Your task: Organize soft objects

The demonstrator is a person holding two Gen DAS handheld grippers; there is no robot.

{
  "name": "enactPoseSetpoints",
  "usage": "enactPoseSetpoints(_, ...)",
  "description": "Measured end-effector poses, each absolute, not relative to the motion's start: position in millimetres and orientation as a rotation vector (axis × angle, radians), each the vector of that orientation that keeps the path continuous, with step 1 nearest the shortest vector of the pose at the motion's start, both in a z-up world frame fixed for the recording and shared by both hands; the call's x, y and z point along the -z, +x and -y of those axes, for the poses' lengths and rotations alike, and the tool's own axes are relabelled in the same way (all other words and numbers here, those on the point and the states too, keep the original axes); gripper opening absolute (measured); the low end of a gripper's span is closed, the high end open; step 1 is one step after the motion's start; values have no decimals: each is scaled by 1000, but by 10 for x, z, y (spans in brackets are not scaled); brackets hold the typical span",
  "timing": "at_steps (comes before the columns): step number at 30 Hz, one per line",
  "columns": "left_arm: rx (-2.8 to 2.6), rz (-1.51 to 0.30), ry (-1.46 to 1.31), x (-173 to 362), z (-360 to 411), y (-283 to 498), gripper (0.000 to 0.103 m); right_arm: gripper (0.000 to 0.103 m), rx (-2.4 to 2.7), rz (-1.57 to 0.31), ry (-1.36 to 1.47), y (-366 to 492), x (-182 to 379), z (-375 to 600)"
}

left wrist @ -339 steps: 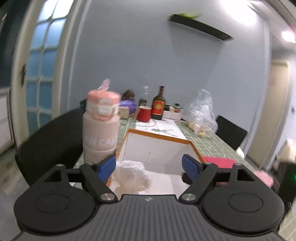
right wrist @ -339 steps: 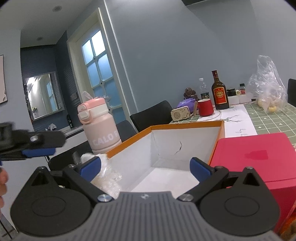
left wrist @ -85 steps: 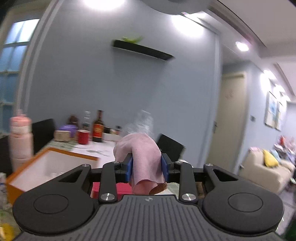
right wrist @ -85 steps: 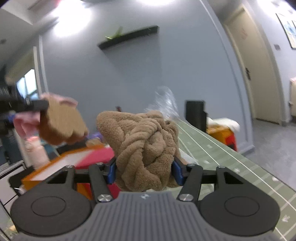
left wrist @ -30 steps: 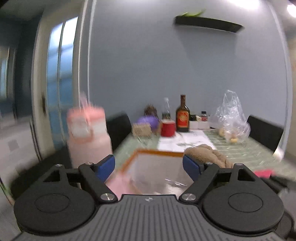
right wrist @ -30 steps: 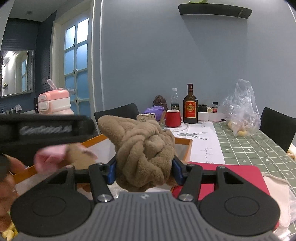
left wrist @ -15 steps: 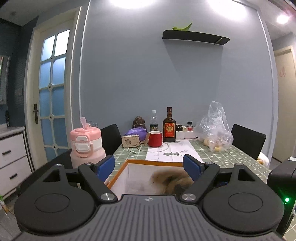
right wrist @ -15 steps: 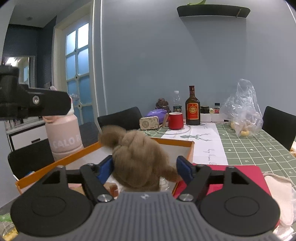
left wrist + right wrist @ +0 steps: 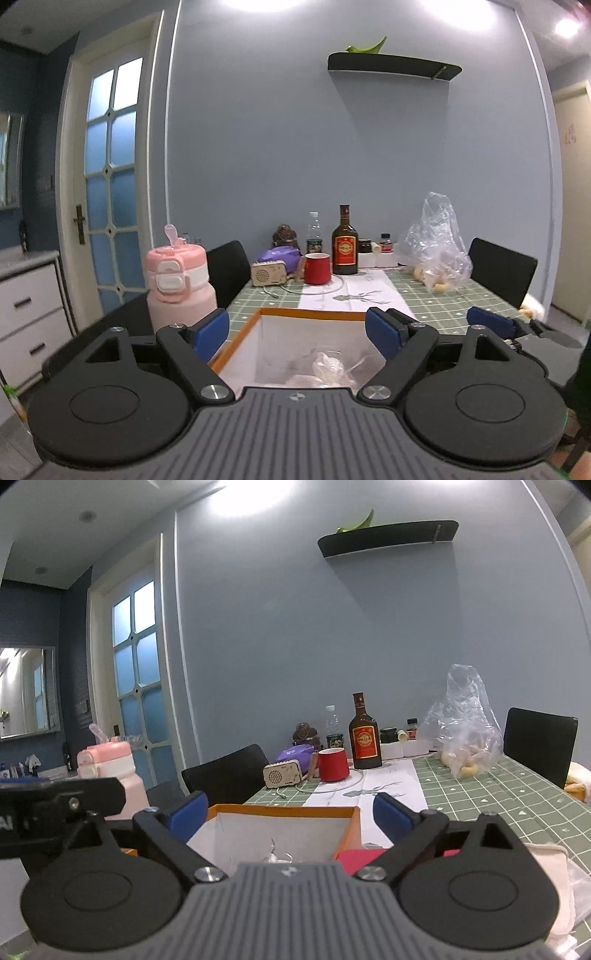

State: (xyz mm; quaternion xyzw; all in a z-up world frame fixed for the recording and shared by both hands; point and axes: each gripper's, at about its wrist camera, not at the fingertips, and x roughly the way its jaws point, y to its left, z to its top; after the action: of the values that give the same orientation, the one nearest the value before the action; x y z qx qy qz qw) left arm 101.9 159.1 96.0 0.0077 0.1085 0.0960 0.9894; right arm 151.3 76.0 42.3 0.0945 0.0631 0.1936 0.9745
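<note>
The pink bottle [image 9: 179, 284] stood off the table's left edge, just beside the box, presumably set aside as a hard item. The left gripper [image 9: 297, 332] hung over the orange-rimmed box [image 9: 306, 314] at the near end of the table [image 9: 436, 299], fingers wide apart and empty. The right gripper [image 9: 288, 812] did likewise, its jaws opening with nothing between them, a release by my judgement. Crumpled soft items [image 9: 325, 369] lay inside the box; their count could not be told. Counted: one box, two grippers, one red lid [image 9: 354, 858] touching the box's right side.
</note>
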Motion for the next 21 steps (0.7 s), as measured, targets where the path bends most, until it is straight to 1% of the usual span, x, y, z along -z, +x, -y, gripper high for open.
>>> enactPoseSetpoints(4, -190, -171, 13, -1021, -1544, 881, 97, 95, -423, -83, 231, 1439, -481, -679)
enactPoseSetpoints(6, -184, -153, 17, -1067, -1534, 811, 97, 97, -433, -67, 232, 1391, -534, -648)
enactPoseSetpoints(9, -174, -131, 6, -1161, -1567, 709, 97, 98, -398, -71, 215, 1304, -642, -589)
enactPoseSetpoints(15, -123, -141, 22, -1250, -1519, 583, 97, 98, -443, -66, 298, 1185, -783, -149)
enactPoseSetpoints(19, -62, -142, 23, -1243, -1372, 537, 98, 99, -373, -42, 188, 1156, -780, 52)
enactPoseSetpoints(21, -30, -140, 49, -1240, -1253, 524, 97, 100, -364, -74, 155, 1202, -747, 179)
